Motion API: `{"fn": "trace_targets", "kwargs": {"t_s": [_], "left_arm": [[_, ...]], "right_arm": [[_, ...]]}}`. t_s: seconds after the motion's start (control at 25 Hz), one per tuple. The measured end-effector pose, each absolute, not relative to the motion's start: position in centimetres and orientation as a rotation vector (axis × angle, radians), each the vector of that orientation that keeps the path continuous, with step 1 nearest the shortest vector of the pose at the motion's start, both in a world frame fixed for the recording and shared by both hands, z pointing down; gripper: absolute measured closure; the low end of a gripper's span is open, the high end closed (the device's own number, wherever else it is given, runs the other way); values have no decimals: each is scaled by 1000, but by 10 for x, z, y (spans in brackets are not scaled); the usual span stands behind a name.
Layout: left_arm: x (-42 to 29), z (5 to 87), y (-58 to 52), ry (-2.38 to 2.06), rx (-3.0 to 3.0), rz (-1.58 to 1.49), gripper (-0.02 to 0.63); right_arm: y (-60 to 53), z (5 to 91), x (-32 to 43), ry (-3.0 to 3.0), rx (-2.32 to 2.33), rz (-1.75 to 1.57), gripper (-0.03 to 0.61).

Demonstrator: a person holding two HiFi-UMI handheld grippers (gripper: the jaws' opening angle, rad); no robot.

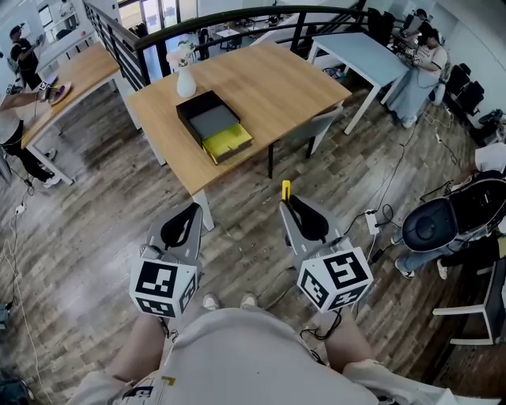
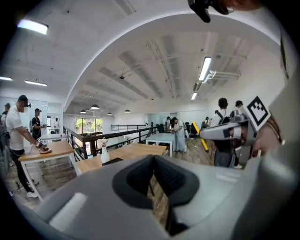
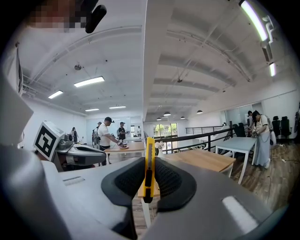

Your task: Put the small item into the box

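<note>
A yellow utility knife (image 1: 285, 190) stands upright between the jaws of my right gripper (image 1: 288, 207), which is shut on it; in the right gripper view the knife (image 3: 149, 161) fills the slot between the black pads. My left gripper (image 1: 192, 212) is shut with nothing in it, and its pads (image 2: 136, 178) nearly meet. Both grippers hang over the wooden floor, short of the table. The black box (image 1: 188, 107) lies on the wooden table (image 1: 269, 79) ahead, with a grey inside and a yellow tray (image 1: 227, 140) at its near end.
A white vase (image 1: 185, 81) stands just behind the box. A grey chair (image 1: 315, 126) is tucked at the table's right side. A black railing (image 1: 237, 24) runs behind. People work at other tables on the left and far right. An office chair (image 1: 431, 225) and cables lie to my right.
</note>
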State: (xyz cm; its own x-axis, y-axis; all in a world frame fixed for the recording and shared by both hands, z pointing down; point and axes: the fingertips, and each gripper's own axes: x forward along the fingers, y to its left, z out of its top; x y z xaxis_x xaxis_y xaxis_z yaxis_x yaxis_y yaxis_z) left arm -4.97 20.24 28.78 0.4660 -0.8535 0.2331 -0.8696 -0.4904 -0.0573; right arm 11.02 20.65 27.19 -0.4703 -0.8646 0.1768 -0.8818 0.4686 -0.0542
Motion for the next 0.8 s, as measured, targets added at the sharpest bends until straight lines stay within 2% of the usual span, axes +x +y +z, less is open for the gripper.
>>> {"fn": "trace_targets", "kwargs": {"t_s": [0.8], "left_arm": [[6, 297, 206, -1660, 2576, 411, 611]], "right_arm": [[200, 284, 171, -2620, 1495, 168, 515]]}}
